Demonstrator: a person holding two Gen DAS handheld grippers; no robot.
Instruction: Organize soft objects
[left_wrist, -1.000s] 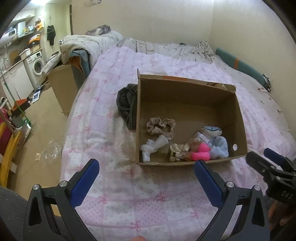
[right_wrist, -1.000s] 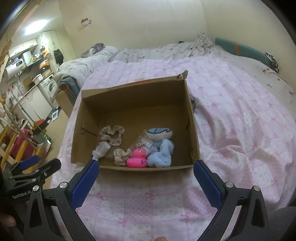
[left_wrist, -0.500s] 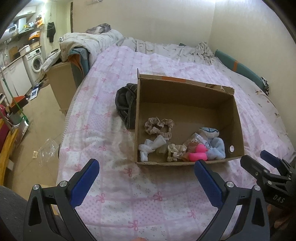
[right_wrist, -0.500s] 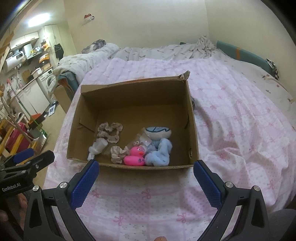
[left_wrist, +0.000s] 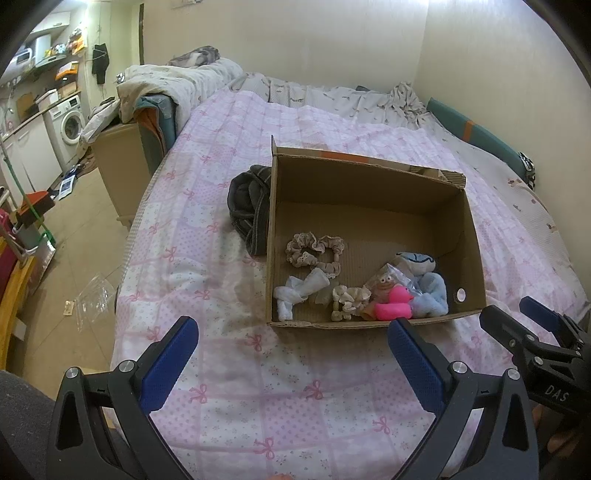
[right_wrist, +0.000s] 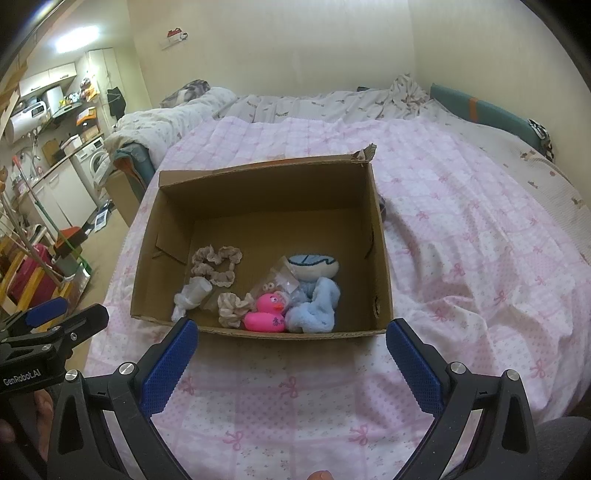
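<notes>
An open cardboard box (left_wrist: 476, 251) (right_wrist: 382, 258) rests on the pink bed cover. Inside lie beige scrunchies (left_wrist: 314, 251) (right_wrist: 216, 264), a white sock (left_wrist: 301, 290) (right_wrist: 192, 295), a pink rubber duck (left_wrist: 393, 308) (right_wrist: 267, 314), a light blue plush cloth (left_wrist: 428, 295) (right_wrist: 314, 306) and a small clear bag with a toy (right_wrist: 279, 280). A dark folded garment (left_wrist: 249, 206) lies against the box's left wall. My left gripper (left_wrist: 291, 354) is open and empty, short of the box's near edge. My right gripper (right_wrist: 291, 354) is open and empty too, just before the box.
The pink bow-patterned bed cover (left_wrist: 221, 387) (right_wrist: 480, 258) spreads around the box. Left of the bed are the floor, a clear plastic wrapper (left_wrist: 92, 295), a wooden cabinet (left_wrist: 122, 166) and a washing machine (left_wrist: 70, 125). A crumpled duvet (right_wrist: 325, 99) lies at the far end.
Both grippers have drawn back a little from the box, which now sits slightly farther away in both views. Jaws stay open; the items in the box have not moved.
</notes>
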